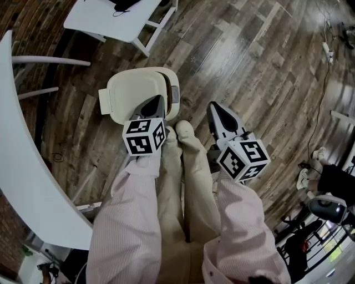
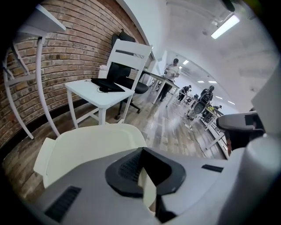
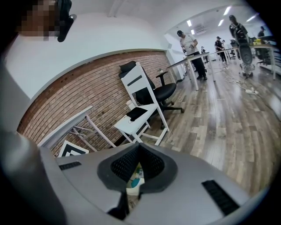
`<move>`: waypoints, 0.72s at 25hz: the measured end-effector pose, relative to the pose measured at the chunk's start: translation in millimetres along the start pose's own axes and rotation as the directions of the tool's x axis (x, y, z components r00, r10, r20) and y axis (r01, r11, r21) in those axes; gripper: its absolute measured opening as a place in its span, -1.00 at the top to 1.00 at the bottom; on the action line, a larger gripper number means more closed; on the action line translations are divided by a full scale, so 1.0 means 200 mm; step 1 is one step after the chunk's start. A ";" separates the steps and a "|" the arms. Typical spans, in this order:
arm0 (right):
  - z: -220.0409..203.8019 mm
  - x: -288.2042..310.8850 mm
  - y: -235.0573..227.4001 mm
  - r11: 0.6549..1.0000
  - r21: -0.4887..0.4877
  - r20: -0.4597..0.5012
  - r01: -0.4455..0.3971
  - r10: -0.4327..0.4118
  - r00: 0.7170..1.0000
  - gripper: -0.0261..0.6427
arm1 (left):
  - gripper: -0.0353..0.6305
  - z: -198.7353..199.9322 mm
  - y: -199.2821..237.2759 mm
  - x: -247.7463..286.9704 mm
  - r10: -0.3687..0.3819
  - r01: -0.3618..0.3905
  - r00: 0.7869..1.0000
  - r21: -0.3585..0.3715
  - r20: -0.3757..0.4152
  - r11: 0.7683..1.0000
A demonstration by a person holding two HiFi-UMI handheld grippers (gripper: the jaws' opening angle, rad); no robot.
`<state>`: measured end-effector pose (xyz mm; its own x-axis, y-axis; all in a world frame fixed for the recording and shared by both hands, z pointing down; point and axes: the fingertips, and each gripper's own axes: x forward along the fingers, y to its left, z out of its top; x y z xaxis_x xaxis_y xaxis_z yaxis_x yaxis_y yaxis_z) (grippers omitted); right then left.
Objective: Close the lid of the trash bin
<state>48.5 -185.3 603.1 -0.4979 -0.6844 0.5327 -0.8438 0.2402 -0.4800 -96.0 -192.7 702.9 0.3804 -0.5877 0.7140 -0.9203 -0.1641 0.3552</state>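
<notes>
- Wood-plank floor [image 1: 260,66]: wide free room beyond and to the right of the right tongs [image 1: 213,106]; easy way out on that side.
- Curved white tabletop [image 1: 22,183]: well to the left of the left tongs [image 1: 157,100], with its edge running alongside. Least room here for a sideways swing of the arm.
- Small white tabletop [image 1: 111,16]: beyond the left tongs, past the bin and apart from it. Legs close enough to stop a bin shoved forward.
- Cream trash bin [image 1: 130,89]: on the floor, right under and ahead of the left tongs. Lid [image 2: 88,145] lying about level; fully seated or not, impossible to tell.
- Likely trouble: a push too near the rim, tipping or sliding a light bin on smooth planks. Also hard tips skating off the glossy lid.
- Shoes [image 1: 184,128]: just behind both tongs, near the bin's close rim. A kick against the bin is possible.
- Left tongs: clenched on nothing, tips over the lid's near right part; contact uncertain.
- Right tongs: clenched and empty too, right of the bin over bare floor.
</notes>
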 end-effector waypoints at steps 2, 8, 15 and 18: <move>-0.01 0.02 -0.01 1.000 0.005 0.001 0.004 -0.004 1.000 0.91 | 0.92 0.00 0.00 0.04 -0.008 0.008 1.000 0.011 -0.010 1.000; -0.03 0.08 -0.05 1.000 0.019 0.006 0.012 -0.012 1.000 0.91 | 0.92 -0.05 0.00 0.12 -0.016 0.018 0.999 0.035 -0.048 0.999; -0.04 0.12 -0.08 1.000 0.024 0.009 0.017 -0.017 1.000 0.91 | 0.92 -0.11 0.01 0.20 -0.019 0.021 0.995 0.024 -0.101 0.999; -0.05 0.14 -0.10 0.999 0.028 0.010 0.018 -0.018 1.000 0.91 | 0.92 -0.14 0.02 0.24 -0.015 0.020 0.992 0.038 -0.124 0.999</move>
<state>49.3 -201.6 635.0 -0.4802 -0.6953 0.5348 -0.8468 0.2085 -0.4893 -78.5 -199.2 754.1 0.4029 -0.4824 0.7778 -0.9152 -0.2060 0.3463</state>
